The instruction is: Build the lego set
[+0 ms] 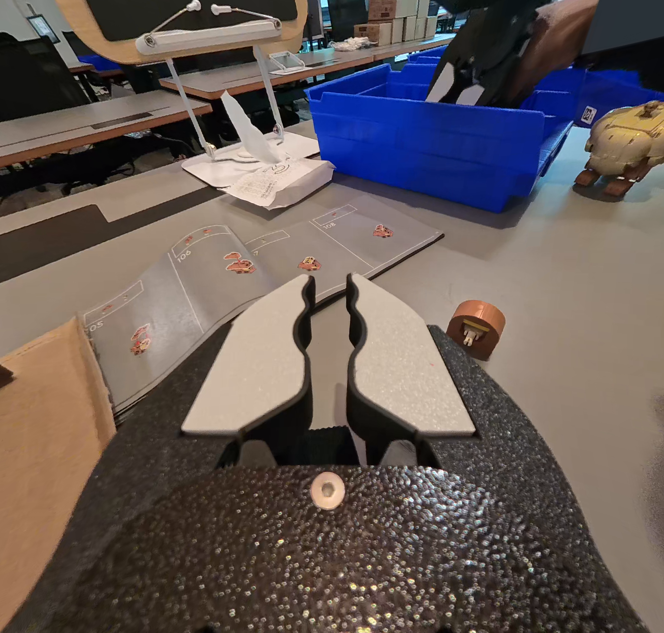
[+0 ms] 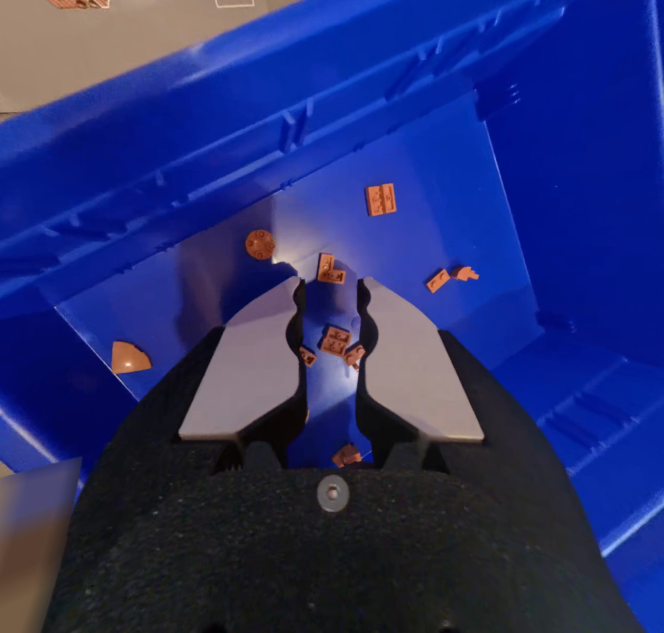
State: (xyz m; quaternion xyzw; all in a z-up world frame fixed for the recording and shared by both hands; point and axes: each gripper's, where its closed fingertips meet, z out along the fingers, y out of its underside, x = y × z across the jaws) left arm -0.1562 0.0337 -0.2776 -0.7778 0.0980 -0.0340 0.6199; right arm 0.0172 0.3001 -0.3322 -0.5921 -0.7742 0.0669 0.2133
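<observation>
While the left claw point(image 1: 330, 281) hovers spread and bare over an open booklet point(image 1: 251, 256) on the tabletop point(image 1: 539, 292), near a brown round block point(image 1: 476, 328), the right claw point(image 2: 328, 283) (also spread, gripping nothing) hangs inside a blue bin point(image 2: 251, 112) above scattered orange bricks point(image 2: 336, 341).

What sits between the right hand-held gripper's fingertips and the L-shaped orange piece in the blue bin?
Nothing visible: right hand-held gripper is open above bare floor of blue bin; L-shaped orange piece lies just ahead.

cardboard box point(image 1: 43, 436) cropped, brick model point(image 1: 625, 148) cut off
</observation>
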